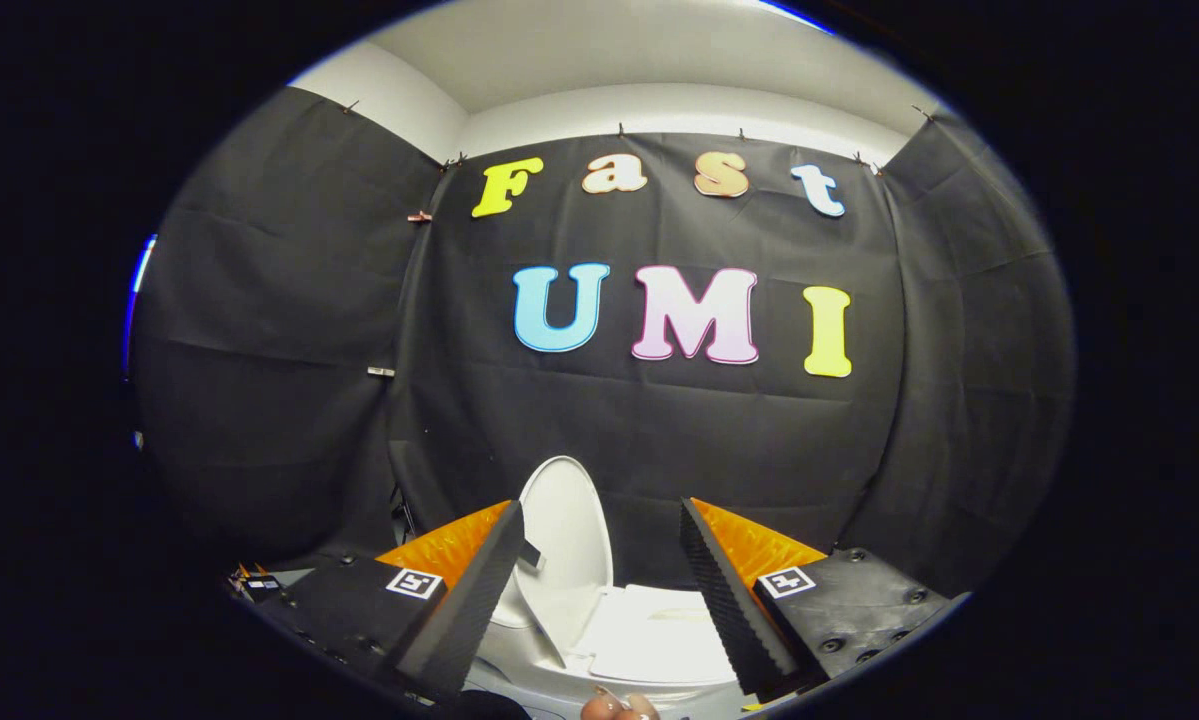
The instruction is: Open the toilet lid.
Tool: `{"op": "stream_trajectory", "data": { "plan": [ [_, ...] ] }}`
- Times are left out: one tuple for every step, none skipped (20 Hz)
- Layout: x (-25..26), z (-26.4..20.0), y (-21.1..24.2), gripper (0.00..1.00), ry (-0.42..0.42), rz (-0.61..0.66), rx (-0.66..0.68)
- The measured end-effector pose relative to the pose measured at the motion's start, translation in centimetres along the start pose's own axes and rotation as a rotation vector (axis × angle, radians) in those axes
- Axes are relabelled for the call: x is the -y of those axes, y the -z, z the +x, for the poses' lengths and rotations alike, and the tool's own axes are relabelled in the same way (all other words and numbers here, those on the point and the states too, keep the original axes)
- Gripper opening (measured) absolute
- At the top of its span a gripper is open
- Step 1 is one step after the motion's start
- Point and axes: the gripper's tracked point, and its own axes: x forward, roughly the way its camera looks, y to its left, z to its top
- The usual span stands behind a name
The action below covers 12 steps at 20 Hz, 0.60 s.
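A fingertip (614, 707) peeks in at the near edge, just below the claw (599, 570). The claw is spread wide and grasps nothing. Between its two fingers, a little farther off, sits the white toilet (649, 640). Its lid (564, 540) stands up tall, close by the left finger, so it looks open already. If the lid is not leaning back enough, a small bump could make it drop shut.

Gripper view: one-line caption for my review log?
Toilet lid stands raised beyond the open gripper, whose fingers hold nothing; seat is down.
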Motion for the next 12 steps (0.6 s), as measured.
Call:
{"op": "stream_trajectory", "data": {
  "plan": [
    [0.6, -1.0, -0.6, 0.98, 0.006, 0.002, 0.009],
    [1.1, -1.7, -1.0, 0.99, 0.011, 0.006, 0.014],
    [1.6, -2.4, -1.3, 0.99, 0.018, 0.009, 0.015],
    [2.1, -3.2, -1.8, 0.99, 0.023, 0.013, 0.019],
    [2.6, -4.0, -2.3, 0.98, 0.029, 0.016, 0.028],
    [3.0, -4.6, -2.9, 0.99, 0.035, 0.018, 0.043],
    [3.5, -5.1, -3.5, 0.98, 0.043, 0.02, 0.058],
    [3.9, -5.6, -3.8, 0.98, 0.05, 0.021, 0.069],
    [4.1, -5.8, -3.9, 0.98, 0.056, 0.022, 0.073],
    [4.4, -6.1, -3.8, 0.98, 0.064, 0.021, 0.073],
    [4.6, -6.3, -3.9, 0.98, 0.071, 0.018, 0.072],
    [4.8, -6.5, -3.9, 0.98, 0.076, 0.017, 0.072]
  ]
}}
